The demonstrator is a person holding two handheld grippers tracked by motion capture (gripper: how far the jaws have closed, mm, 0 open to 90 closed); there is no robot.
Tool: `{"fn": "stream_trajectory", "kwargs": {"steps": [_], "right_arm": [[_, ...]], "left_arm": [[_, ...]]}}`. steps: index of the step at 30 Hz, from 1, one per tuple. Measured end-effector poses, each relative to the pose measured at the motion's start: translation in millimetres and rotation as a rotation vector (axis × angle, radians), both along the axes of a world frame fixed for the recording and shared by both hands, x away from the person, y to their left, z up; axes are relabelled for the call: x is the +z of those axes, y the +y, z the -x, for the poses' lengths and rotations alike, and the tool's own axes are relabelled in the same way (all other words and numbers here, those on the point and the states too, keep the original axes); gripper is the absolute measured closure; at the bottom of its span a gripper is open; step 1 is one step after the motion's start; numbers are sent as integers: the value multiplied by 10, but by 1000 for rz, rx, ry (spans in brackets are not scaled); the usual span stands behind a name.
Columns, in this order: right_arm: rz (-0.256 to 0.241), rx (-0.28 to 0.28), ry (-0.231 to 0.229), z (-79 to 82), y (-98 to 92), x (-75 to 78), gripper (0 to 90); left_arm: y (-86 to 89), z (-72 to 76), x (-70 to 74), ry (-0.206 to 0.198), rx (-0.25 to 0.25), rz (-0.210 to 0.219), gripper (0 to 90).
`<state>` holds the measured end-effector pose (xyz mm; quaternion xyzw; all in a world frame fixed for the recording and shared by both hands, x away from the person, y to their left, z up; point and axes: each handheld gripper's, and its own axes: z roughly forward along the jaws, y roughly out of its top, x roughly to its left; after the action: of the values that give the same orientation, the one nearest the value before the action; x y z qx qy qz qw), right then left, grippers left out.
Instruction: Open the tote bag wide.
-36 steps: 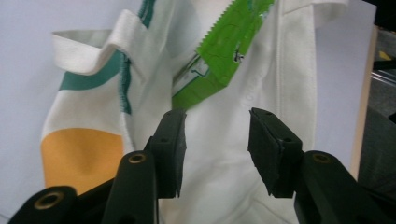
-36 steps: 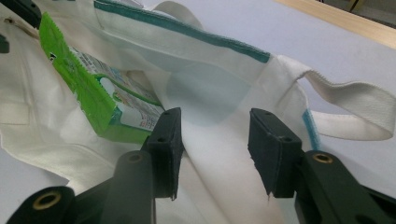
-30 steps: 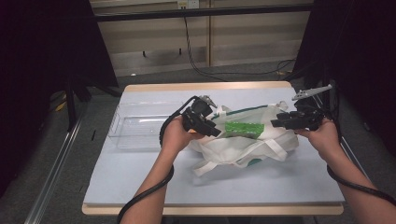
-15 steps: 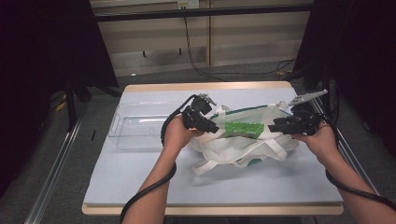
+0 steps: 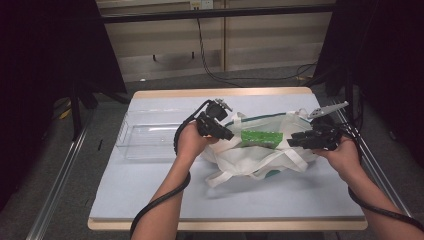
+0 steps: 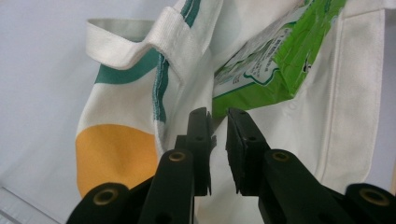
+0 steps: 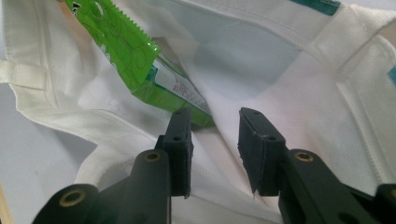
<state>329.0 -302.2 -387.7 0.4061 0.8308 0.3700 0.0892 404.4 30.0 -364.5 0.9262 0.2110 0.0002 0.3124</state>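
A white cloth tote bag (image 5: 250, 159) with green trim and an orange patch lies on the table, its mouth held up. A green snack packet (image 5: 261, 138) lies inside the mouth. My left gripper (image 5: 227, 136) is at the bag's left rim, its jaws nearly together on a fold of the fabric. In the left gripper view, the left gripper (image 6: 217, 130) pinches the bag (image 6: 355, 93) just below the packet (image 6: 280, 56). My right gripper (image 5: 294, 142) is at the right rim. In the right gripper view, the right gripper (image 7: 215, 126) is open over the bag's cloth (image 7: 261, 60), beside the packet (image 7: 126, 51).
A clear plastic tray (image 5: 150, 140) stands on the blue-grey table (image 5: 150, 195) left of the bag. Loose bag handles (image 5: 225, 177) trail toward the front. Metal rails run along both table sides, and dark cables hang behind.
My right gripper has moved left and down, in to the bag's right rim. The left gripper has stayed at the left rim.
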Motion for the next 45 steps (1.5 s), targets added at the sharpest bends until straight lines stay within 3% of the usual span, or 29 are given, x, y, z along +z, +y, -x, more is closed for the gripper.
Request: {"fn": "stream_trajectory", "kwargs": {"steps": [21, 35, 45], "right_arm": [[15, 21, 9, 35, 53, -29, 727], [-20, 44, 25, 111, 21, -81, 824], [-19, 54, 21, 198, 12, -118, 847]], "left_arm": [[36, -50, -11, -3, 33, -4, 855], [15, -105, -37, 1, 34, -34, 900], [45, -151, -69, 16, 77, -39, 900]]}}
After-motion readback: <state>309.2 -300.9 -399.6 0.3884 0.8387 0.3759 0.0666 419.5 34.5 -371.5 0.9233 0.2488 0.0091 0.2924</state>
